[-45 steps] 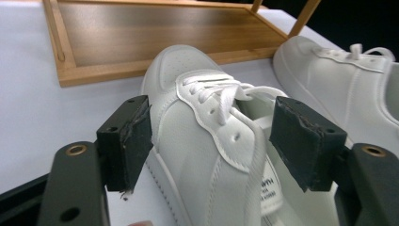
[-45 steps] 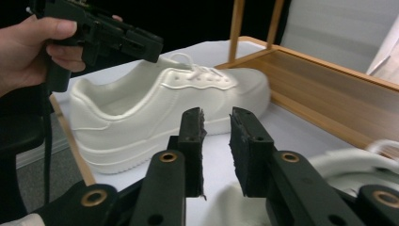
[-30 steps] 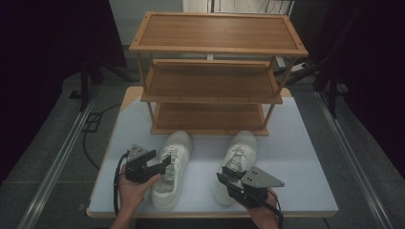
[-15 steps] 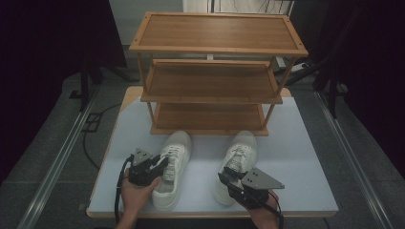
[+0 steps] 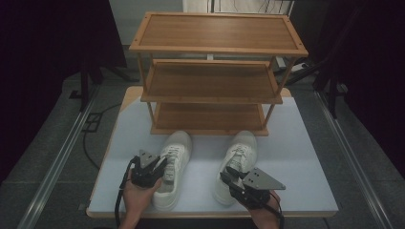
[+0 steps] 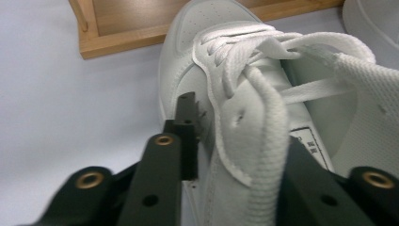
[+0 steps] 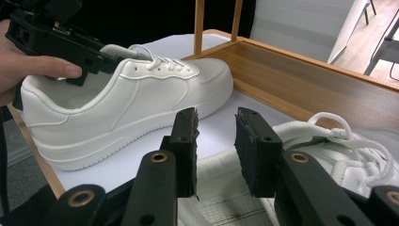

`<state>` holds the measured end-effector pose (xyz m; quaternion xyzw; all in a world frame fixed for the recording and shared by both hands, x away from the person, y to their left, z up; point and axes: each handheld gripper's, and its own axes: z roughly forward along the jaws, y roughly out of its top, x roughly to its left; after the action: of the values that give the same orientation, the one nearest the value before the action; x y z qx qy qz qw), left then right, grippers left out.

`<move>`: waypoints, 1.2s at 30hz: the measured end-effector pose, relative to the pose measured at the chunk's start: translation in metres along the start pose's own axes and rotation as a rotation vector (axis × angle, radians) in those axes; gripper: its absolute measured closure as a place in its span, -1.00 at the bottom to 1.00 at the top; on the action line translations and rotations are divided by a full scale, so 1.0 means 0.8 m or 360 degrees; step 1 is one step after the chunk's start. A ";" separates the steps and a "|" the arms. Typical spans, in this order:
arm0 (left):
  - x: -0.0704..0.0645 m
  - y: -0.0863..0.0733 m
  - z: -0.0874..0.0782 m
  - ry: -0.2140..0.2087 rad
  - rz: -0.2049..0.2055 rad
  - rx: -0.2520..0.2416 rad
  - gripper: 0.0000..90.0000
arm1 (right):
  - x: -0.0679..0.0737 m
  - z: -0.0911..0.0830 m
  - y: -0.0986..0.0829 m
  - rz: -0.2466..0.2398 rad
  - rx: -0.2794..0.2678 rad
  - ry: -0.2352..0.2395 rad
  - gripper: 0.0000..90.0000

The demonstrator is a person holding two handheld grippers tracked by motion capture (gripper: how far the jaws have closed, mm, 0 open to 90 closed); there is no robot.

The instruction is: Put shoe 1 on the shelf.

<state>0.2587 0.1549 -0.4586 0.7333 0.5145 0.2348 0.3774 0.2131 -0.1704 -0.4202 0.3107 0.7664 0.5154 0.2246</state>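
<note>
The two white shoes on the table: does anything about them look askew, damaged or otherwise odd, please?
Nothing stands out. The left shoe and right shoe both stand upright on the table, toes toward the wooden rack, laces tied, no damage visible.

A lab-like recording space: black curtains [image 5: 47,57], floor rails [image 5: 57,167], white-topped table [image 5: 296,157].

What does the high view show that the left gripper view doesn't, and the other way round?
The high view alone takes in the whole three-tier wooden rack, the right shoe and the right gripper open over it. The left gripper view alone shows the printed label inside the left shoe. Both show that shoe, the white table and the left gripper straddling its collar.
</note>
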 end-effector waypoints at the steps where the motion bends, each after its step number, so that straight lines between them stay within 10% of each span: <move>1: 0.001 0.000 0.000 -0.0003 -0.0006 -0.0007 0.76 | 0.000 0.000 0.000 0.0000 0.0002 -0.0001 0.53; 25: 0.035 0.019 -0.043 -0.0453 -0.0283 -0.0287 0.86 | -0.009 -0.005 -0.001 0.0037 -0.0027 -0.0040 0.54; 36: 0.030 0.043 -0.060 -0.0508 -0.0281 -0.0381 0.87 | -0.014 -0.007 -0.001 0.0054 -0.0035 -0.0046 0.54</move>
<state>0.2521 0.1862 -0.4034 0.6632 0.4788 0.1411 0.5576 0.2168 -0.1824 -0.4187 0.3285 0.7520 0.5230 0.2305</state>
